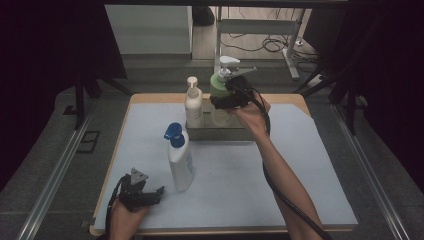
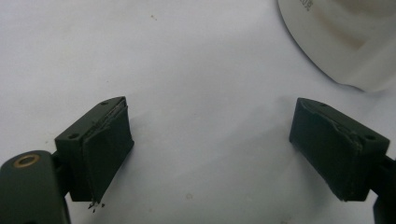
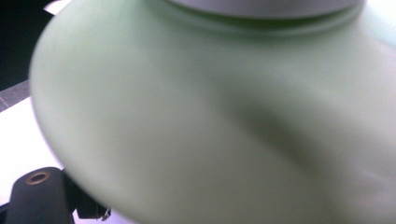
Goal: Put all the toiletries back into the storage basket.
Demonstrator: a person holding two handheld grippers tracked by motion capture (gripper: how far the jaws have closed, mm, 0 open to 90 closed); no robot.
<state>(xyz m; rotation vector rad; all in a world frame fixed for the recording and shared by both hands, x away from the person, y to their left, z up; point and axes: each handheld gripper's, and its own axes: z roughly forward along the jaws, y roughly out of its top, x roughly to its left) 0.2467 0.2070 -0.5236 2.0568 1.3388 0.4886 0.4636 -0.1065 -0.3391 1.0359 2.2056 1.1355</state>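
A pale green pump bottle [image 1: 218,85] with a white pump head stands upright in the metal tray [image 1: 220,133] at the back of the table. My right gripper [image 1: 226,102] is closed around its body from the near right side. In the right gripper view the green bottle [image 3: 210,116] bulges right up against the camera, hiding the jaws. My left gripper [image 1: 152,192] rests low on the mat at the front left, open with nothing between its jaws. In the left gripper view, the left gripper [image 2: 210,144] has only bare mat under it.
A white bottle with a blue pump cap [image 1: 180,160] stands just right of the left gripper; its base [image 2: 345,42] is at the upper right of the left gripper view. A cream pump bottle [image 1: 193,102] stands in the tray's left end. The pale mat [image 1: 300,175] covers the tabletop.
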